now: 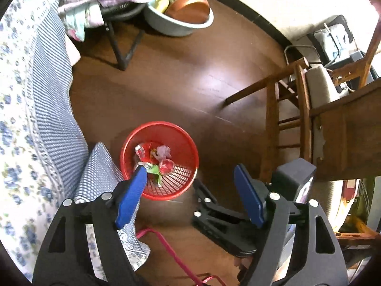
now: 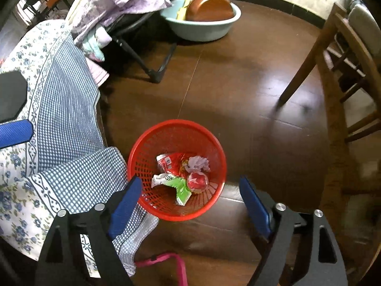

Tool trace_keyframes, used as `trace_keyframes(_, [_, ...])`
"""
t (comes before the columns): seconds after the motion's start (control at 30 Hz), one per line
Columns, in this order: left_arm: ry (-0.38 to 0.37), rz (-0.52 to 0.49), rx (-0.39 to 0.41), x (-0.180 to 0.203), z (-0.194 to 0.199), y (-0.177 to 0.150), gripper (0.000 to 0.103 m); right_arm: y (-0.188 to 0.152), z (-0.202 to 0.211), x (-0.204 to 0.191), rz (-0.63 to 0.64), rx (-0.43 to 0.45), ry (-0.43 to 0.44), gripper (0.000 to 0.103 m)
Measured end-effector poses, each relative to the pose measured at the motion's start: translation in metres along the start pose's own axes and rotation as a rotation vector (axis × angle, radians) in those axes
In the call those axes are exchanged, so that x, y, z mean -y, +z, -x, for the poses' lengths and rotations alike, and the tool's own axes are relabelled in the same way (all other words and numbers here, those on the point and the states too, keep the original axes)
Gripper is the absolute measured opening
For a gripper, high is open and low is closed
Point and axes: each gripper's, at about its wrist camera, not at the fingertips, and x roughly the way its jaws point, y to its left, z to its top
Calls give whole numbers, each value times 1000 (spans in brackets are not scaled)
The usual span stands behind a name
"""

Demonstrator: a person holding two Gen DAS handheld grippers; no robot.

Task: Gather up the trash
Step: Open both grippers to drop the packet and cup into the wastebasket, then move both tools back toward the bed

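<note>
A red mesh basket (image 1: pixel 166 125) (image 2: pixel 176 122) stands on the dark wooden floor beside the bed. Inside lie a green and white wrapper (image 2: pixel 173 184) (image 1: pixel 154 170), a round red wrapper (image 2: pixel 197 181) (image 1: pixel 166 165), a crumpled lilac tissue (image 2: pixel 198 163) (image 1: pixel 163 151) and a red and white packet (image 2: pixel 170 160). My left gripper (image 1: pixel 190 170) hangs above the basket's near right side, open, nothing between its blue pads. My right gripper (image 2: pixel 190 181) hovers over the basket's near edge, also open and empty. One left gripper pad (image 2: pixel 14 133) shows at the left edge of the right wrist view.
A bed with blue checked and floral cloth (image 2: pixel 64 109) borders the basket on the left. A teal basin (image 2: pixel 204 33) holding a brown pan sits far back. A wooden chair (image 2: pixel 338 54) stands at right, a black folding frame leg (image 2: pixel 154 74) behind, a pink cord (image 2: pixel 176 262) near.
</note>
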Motion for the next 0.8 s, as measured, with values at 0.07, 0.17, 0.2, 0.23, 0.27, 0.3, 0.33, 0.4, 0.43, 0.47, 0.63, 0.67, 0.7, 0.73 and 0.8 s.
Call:
trace_keyframes(0.07, [2, -2, 17, 0, 13, -2, 74, 3, 14, 1, -23, 22, -7, 89])
trace_keyframes(0.17, [20, -21, 63, -3, 39, -5, 76, 6, 31, -4, -25, 46, -14, 89])
trace_keyframes(0.2, [26, -28, 82, -4, 48, -6, 78, 7, 36, -7, -20, 54, -16, 90])
trace_keyframes(0.23, [36, -37, 118, -7, 64, -8, 82, 8, 43, -12, -12, 67, -16, 90])
trace_keyframes(0.27, [46, -41, 142, -9, 74, -9, 85, 10, 50, -18, -4, 81, -15, 90])
trace_keyframes(0.3, [59, -45, 168, -12, 85, -11, 85, 11, 56, -23, 5, 91, -15, 90])
trace_keyframes(0.33, [74, -50, 206, -19, 102, -14, 85, 12, 62, -30, 17, 103, -12, 90])
trace_keyframes(0.4, [91, -52, 241, -29, 121, -18, 86, 15, 76, -49, 49, 129, -9, 90])
trace_keyframes(0.43, [105, -49, 261, -37, 133, -21, 89, 17, 82, -57, 65, 140, -7, 90])
trace_keyframes(0.47, [123, -43, 282, -47, 145, -23, 91, 20, 88, -66, 78, 150, -7, 90])
trace_keyframes(0.63, [254, -32, 393, -94, 195, -42, 96, 32, 127, -119, 162, 232, 16, 94])
trace_keyframes(0.67, [282, -17, 409, -107, 204, -46, 96, 35, 136, -133, 185, 254, 21, 95])
trace_keyframes(0.7, [292, 0, 419, -118, 210, -48, 96, 36, 142, -144, 203, 268, 24, 95])
trace_keyframes(0.73, [295, 29, 429, -131, 218, -51, 96, 38, 150, -163, 236, 286, 29, 95])
trace_keyframes(0.8, [277, 93, 446, -159, 233, -56, 96, 40, 158, -185, 272, 305, 35, 95])
